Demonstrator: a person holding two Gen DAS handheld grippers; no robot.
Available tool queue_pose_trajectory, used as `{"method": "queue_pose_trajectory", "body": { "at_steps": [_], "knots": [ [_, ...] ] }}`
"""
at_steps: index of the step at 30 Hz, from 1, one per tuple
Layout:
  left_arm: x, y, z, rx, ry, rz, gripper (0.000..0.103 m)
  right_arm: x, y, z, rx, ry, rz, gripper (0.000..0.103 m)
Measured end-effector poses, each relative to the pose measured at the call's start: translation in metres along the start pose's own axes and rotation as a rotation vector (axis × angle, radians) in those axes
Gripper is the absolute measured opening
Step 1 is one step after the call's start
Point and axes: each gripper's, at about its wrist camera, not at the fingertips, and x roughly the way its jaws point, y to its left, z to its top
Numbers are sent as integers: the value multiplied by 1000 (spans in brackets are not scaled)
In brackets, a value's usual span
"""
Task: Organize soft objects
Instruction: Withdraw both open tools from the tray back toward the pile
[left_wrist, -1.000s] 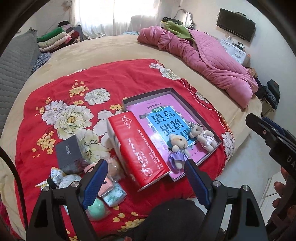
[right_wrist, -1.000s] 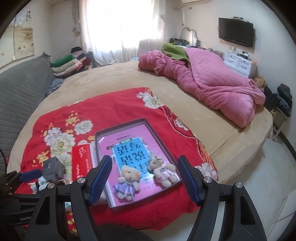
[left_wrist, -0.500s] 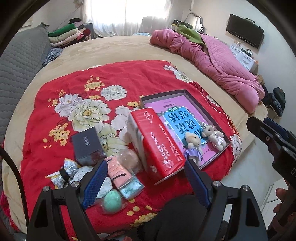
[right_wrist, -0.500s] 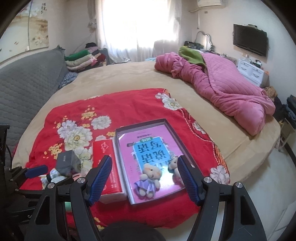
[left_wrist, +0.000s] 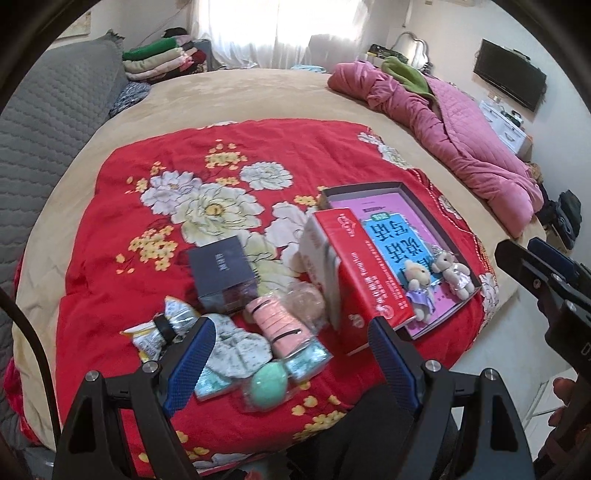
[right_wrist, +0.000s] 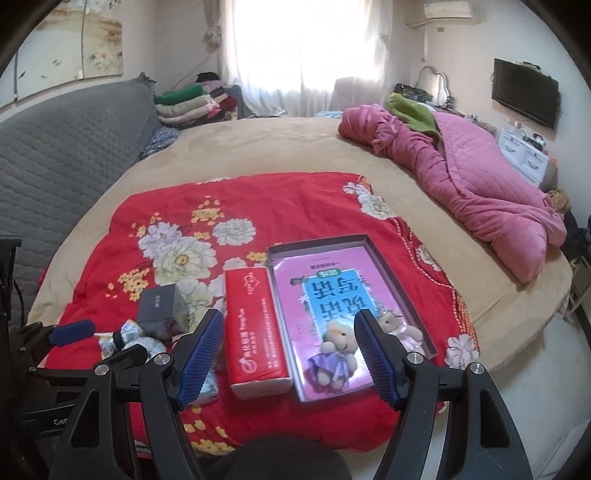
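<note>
Teddy bears inside tray

I'm in a home bedroom: a wide bed fills my view, a rumpled pink quilt at two o'clock, folded clothes at eleven, a curtained window at twelve, a wall-mounted television far right.

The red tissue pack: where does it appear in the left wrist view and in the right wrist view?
Left wrist view: red tissue pack, right of centre, tilted.
Right wrist view: it lies low, centre-left.
Shared landmark: the tray with the pink book is immediately to its right in both.
</note>
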Motion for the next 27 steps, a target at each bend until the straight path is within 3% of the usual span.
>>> {"method": "queue_pose_trajectory", "body": {
  "at_steps": [27],
  "knots": [
    [0,80,-20,-122,26,81,84,31,71,-14,-137,67,107,74]
  ]
}}
